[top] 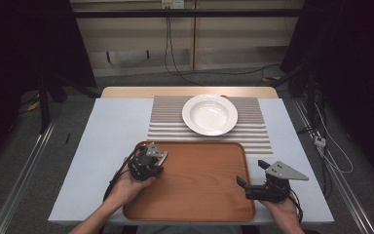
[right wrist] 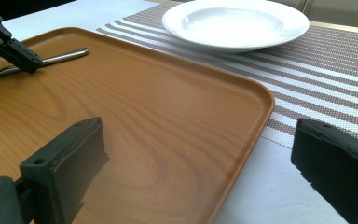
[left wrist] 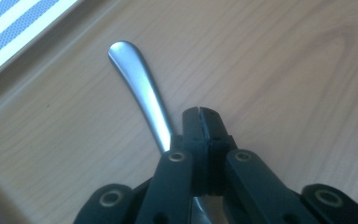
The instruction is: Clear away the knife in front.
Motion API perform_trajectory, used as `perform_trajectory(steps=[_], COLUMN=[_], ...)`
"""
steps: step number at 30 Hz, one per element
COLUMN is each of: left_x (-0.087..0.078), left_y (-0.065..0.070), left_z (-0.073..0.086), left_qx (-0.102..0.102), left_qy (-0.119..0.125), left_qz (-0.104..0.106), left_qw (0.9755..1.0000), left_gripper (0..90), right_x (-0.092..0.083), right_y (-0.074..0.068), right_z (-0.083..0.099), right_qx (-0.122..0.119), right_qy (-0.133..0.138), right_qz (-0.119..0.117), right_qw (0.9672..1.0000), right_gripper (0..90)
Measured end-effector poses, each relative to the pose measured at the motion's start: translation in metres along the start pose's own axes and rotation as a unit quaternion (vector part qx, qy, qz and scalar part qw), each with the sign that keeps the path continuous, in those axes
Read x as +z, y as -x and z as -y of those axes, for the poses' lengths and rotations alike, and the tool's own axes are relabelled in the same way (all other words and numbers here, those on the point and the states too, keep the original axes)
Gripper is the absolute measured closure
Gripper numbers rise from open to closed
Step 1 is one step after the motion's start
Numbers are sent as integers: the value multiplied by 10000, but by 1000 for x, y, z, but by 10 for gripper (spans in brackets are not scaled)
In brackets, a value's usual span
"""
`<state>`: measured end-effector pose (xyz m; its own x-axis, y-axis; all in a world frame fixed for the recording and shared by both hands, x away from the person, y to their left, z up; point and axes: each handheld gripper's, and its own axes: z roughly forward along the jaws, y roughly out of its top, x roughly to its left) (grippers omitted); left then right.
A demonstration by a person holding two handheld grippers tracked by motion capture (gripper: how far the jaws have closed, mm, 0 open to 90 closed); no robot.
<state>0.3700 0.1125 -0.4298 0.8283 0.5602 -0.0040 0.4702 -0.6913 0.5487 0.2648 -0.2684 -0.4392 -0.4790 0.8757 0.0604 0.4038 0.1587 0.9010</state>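
Observation:
A metal utensil handle (left wrist: 135,74) lies flat on the wooden tray (top: 199,195) near its back left corner; the utensil's other end is hidden. My left gripper (top: 148,165) points down over it, and its black jaws (left wrist: 199,112) are pressed together with nothing between them. The handle passes beside and beneath them. In the right gripper view the left gripper (right wrist: 25,59) rests its tips at the handle (right wrist: 65,55). My right gripper (top: 252,173) stands open at the tray's right edge, with only bare tray (right wrist: 168,116) between its jaws (right wrist: 200,140).
A white deep plate (top: 209,114) sits on a striped placemat (top: 258,131) just behind the tray, seen in the right gripper view as plate (right wrist: 235,21) and mat (right wrist: 331,70). The pale blue tabletop (top: 107,126) surrounds both. Cables hang past the table's far and right sides.

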Motion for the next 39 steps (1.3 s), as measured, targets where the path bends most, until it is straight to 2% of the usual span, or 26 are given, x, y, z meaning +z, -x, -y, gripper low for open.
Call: perform_trajectory(steps=[8,10,11,12,15,23,25,28,32,35,39], left_x=[-2,-2,-3,-3,-4,-5,-5,-6,-7,-8,-10], left_y=[-2,-3,-5,-4,-6,-4,-3,-6,-6,-7,-8], left_z=[2,0,0,0,1,2,4,7,10,11,12], left_qx=[-99,-73,-80,-161,-155,-110,-113,-202,-241,-254,-249], left_qy=[-39,-106,-153,-144,-170,-210,-165,-93,-43,-36,-91], left_qz=[-70,-106,-35,-115,-59,-171,-263,-199,-254,-220,-310], left_qw=[9999,9999,9998,9997,9997,9996,9995,9996,9994,9994,9992], left_gripper=[900,900,900,900,900,900,900,900,900,900,900], right_x=[0,0,0,0,2,4,3,3,4,4,4], right_y=[0,0,0,0,1,0,0,0,-1,-1,-1], right_z=[0,0,0,0,0,0,0,0,0,0,0], right_qx=[13,8,10,4,47,20,8,7,1,27,14], right_qy=[2,6,5,2,-11,-29,-27,-29,-36,-36,-33], right_qz=[-2,-1,-2,2,11,9,18,17,7,8,3], right_qw=[10000,10000,10000,10000,10000,10000,10000,10000,10000,10000,10000], right_gripper=[30,30,30,30,30,30,30,30,30,30,30])
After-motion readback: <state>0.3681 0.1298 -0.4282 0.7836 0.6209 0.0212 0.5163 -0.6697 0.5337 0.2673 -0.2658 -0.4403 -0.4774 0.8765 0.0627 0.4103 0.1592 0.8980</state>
